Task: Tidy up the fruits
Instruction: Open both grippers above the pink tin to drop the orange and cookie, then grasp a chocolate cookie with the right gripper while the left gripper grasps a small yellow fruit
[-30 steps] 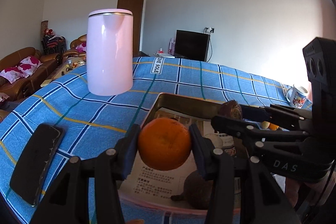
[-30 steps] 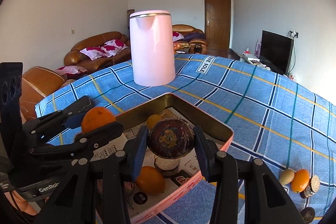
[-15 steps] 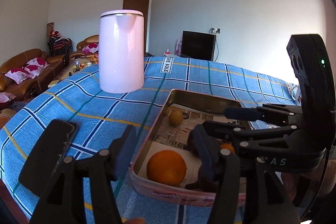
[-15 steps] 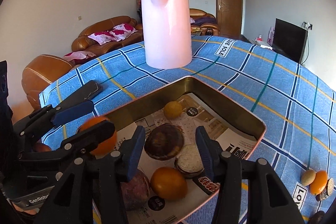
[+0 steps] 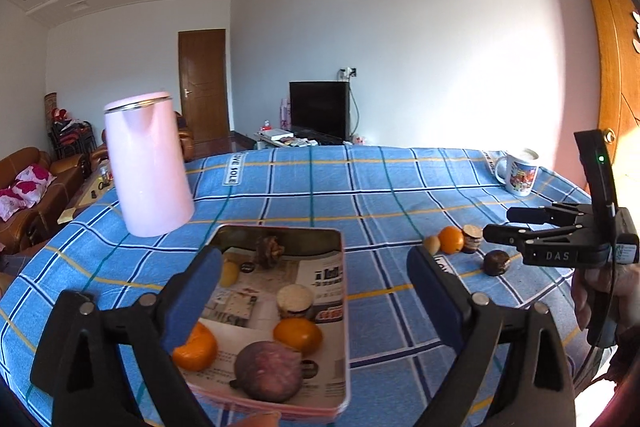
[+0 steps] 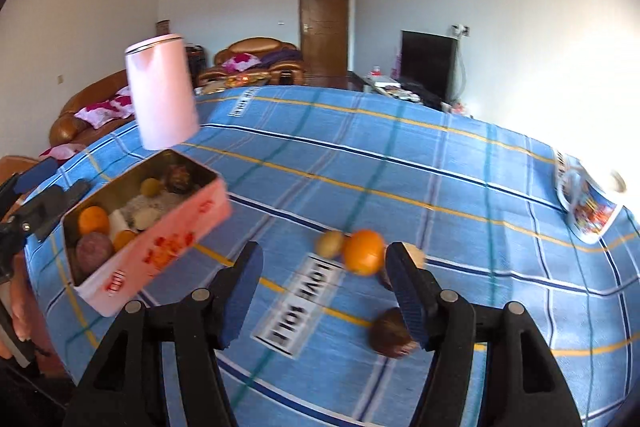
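The left gripper (image 5: 314,283) hangs over the tin (image 5: 343,307) with its jaws wide apart and empty; its left finger (image 5: 192,301) hides part of 1 orange (image 5: 198,351) inside. Between the oranges lies a dark purple fruit (image 5: 268,371). The right gripper (image 6: 322,293) is also spread apart, empty, above loose fruits on the tablecloth (image 6: 400,155): an orange (image 6: 363,251) and 1 brown fruit (image 6: 388,333), blurred and partly covered by its right finger (image 6: 406,297).

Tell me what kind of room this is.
Most likely a home living room: brown leather sofas with cushions, a television by the wall, and a table under a blue plaid cloth.
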`<action>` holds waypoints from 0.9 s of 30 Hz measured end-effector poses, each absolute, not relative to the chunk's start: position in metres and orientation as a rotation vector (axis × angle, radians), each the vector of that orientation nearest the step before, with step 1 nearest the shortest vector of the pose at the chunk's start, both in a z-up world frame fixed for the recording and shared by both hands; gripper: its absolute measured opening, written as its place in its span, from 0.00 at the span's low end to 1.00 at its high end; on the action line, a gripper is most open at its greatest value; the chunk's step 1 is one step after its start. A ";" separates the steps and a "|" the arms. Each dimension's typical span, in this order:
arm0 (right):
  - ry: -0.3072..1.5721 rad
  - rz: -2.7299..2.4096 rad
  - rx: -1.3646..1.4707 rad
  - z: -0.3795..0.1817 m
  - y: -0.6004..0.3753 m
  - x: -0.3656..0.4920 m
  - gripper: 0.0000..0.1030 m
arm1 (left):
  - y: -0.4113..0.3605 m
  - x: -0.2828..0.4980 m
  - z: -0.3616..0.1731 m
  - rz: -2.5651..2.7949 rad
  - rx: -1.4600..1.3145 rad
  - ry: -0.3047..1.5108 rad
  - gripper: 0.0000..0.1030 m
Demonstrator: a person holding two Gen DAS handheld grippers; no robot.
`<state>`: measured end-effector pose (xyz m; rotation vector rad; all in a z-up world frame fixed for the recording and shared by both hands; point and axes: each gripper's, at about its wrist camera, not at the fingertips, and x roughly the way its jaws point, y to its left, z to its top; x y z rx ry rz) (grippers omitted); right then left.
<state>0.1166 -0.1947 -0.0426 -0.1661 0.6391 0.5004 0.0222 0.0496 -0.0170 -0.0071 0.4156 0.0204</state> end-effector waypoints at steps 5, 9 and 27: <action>0.733 0.438 -0.110 -0.060 -0.231 0.136 0.63 | 0.010 0.054 -0.015 -0.054 0.058 0.483 0.93; 0.792 0.490 -0.070 -0.073 -0.234 0.142 0.63 | -0.016 0.076 -0.020 -0.097 0.088 0.539 0.93; 0.781 0.408 -0.032 -0.079 -0.254 0.160 0.38 | -0.056 0.150 -0.053 -0.120 0.081 0.699 0.84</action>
